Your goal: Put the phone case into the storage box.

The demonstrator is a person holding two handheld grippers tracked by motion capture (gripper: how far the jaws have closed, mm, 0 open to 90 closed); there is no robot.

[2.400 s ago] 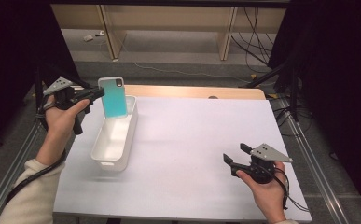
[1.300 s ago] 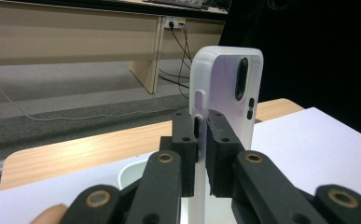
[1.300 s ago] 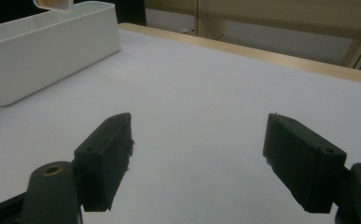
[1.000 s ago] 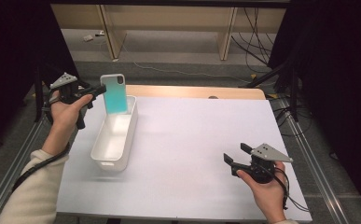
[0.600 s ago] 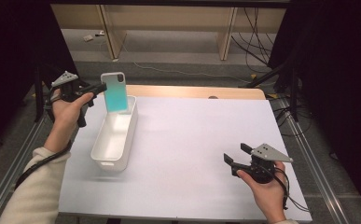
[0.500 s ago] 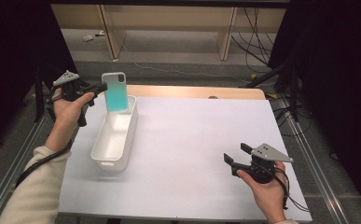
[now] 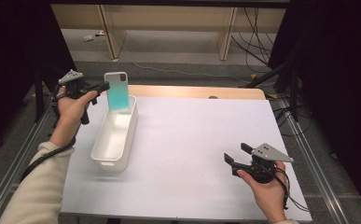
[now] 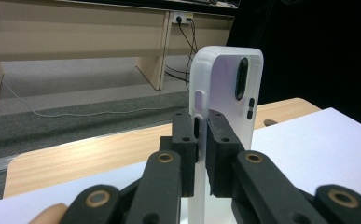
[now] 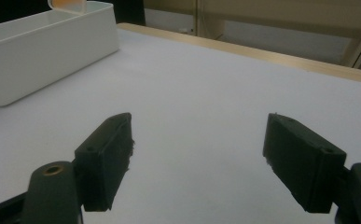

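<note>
My right gripper (image 7: 238,156) sits nearest to me, low over the white bench (image 7: 192,140) at its near right corner, held in my right hand (image 7: 267,189). Its jaws are spread wide with nothing between them; in the right gripper view (image 9: 197,158) only bare bench surface lies in the gap.

Farther out on the left stands the long white rectangular plastic bin (image 7: 115,135), its length running away from me, resting on the bench near the left edge. The same bin shows in the right gripper view (image 9: 38,46), well apart from the right jaws.

Beyond it, my left hand (image 7: 73,105) holds the left gripper (image 7: 104,86) up above the bench's far left corner. Its jaws are pinching the edge of a translucent white phone case with a teal-tinted face (image 7: 118,91). The case stands upright, camera cutout at the top, over the far end of the bin. In the left gripper view (image 8: 201,135) the pads (image 8: 221,140) press on the case (image 8: 229,79) from both sides.
</note>
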